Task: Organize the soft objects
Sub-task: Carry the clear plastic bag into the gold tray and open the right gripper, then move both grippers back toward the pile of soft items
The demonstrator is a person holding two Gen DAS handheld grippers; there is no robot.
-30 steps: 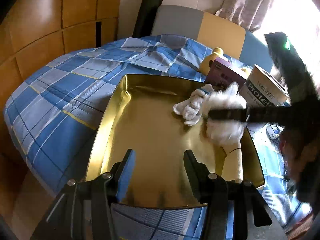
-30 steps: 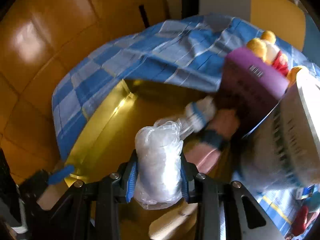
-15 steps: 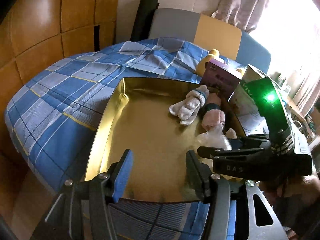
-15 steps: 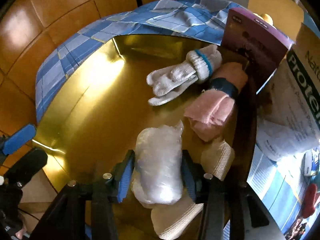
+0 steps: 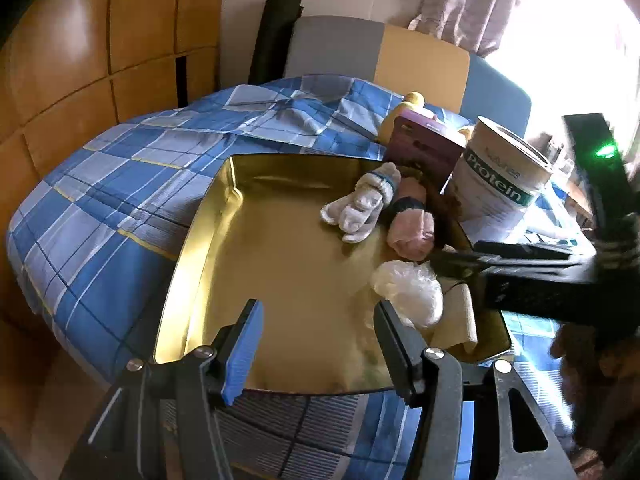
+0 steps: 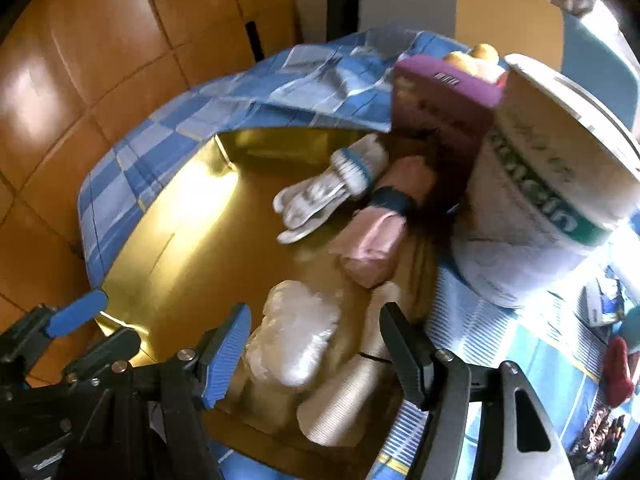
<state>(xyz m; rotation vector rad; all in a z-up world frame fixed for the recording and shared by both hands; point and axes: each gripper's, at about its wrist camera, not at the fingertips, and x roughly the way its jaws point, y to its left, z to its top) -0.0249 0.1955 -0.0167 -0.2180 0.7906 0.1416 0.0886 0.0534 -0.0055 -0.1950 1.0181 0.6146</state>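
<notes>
The clear plastic-wrapped bundle (image 6: 294, 342) lies in the gold tray (image 5: 192, 240) near its right front corner, touching a beige ribbed roll (image 6: 352, 396) and just in front of a pink rolled cloth (image 6: 372, 240); a white sock pair (image 6: 320, 196) sits further back. The right hand-held gripper (image 6: 316, 356) has its jaws spread wide with the bundle lying loose between them, gripped by neither; the left hand-held gripper (image 5: 318, 344) is likewise spread apart and empty above the tray's near edge. In the right wrist view the bundle's long axis runs roughly front to back, in line with the fingers, its narrower end pointing toward the pink cloth. The likely trouble: pulling back low could snag the crinkly wrap on a finger and drag it out, and the tray sits on a soft checked bedspread (image 5: 100, 184), so a knock on its rim could tilt it.
</notes>
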